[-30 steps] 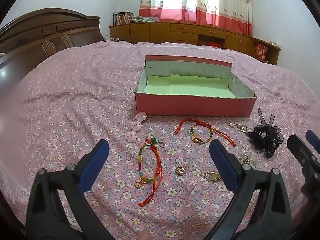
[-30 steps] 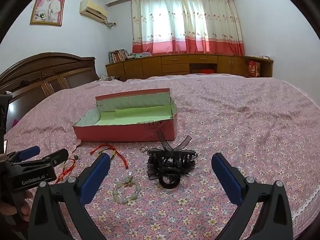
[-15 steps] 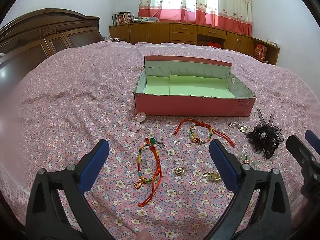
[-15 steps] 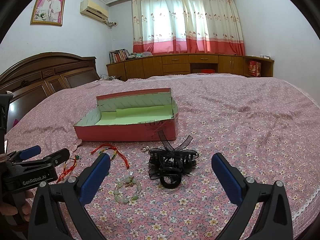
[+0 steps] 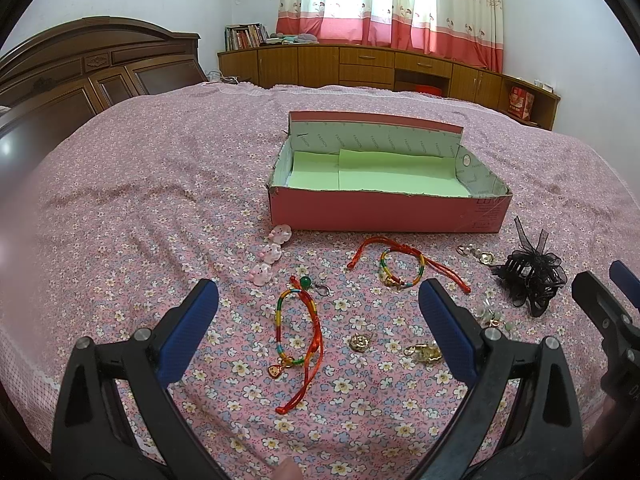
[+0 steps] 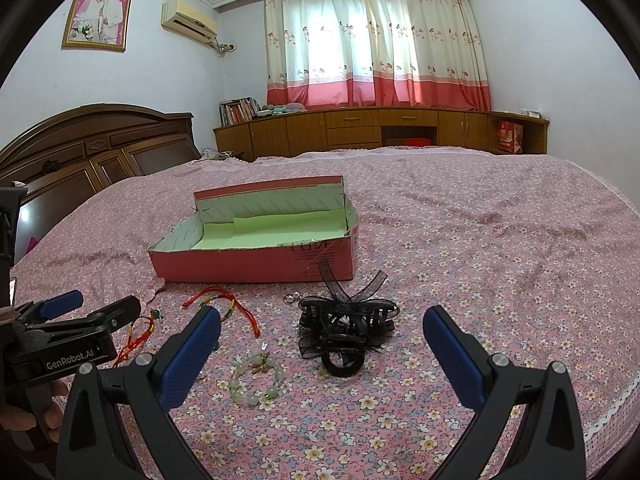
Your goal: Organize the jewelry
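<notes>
left wrist: low, facing box (image 5: 384, 208) | right wrist: same, rightward

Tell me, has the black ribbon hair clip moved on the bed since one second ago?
No. In the right wrist view the black ribbon hair clip lies at the same spot before the pink cardboard box, right corner; only the camera shifted slightly.

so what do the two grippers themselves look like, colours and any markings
Both match: the left gripper and the right gripper each have two black plastic clamp-style arms with silver rivets and ribbed blue pads on the fingertips. In the right wrist view the left gripper's body shows white "GenRobot.AI" lettering. No cables or sleeves are visible; only bare fingers on the handle.
</notes>
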Demonstrator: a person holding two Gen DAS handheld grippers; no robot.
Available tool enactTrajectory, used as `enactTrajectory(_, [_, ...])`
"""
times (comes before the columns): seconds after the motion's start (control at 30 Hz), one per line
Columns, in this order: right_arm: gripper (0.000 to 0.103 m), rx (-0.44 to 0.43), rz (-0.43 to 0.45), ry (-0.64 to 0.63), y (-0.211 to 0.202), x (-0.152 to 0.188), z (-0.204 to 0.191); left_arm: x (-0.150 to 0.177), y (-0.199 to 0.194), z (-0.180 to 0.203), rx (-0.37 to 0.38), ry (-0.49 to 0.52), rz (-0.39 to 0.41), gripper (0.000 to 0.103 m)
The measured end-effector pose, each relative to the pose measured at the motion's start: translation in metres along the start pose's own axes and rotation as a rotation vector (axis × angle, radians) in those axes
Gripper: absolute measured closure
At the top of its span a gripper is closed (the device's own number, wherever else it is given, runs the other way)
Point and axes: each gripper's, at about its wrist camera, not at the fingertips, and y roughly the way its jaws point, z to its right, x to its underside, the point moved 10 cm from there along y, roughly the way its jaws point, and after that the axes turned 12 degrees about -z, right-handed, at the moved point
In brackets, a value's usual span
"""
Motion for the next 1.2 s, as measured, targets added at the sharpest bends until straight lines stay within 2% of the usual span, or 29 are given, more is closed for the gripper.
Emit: enactTrajectory(1.2, [0.000,-0.002,-0.002,0.002,0.0001,0.0012,0.0004,-0.0013,0.0015,0.0021,0.001,0.001,0.000,0.009])
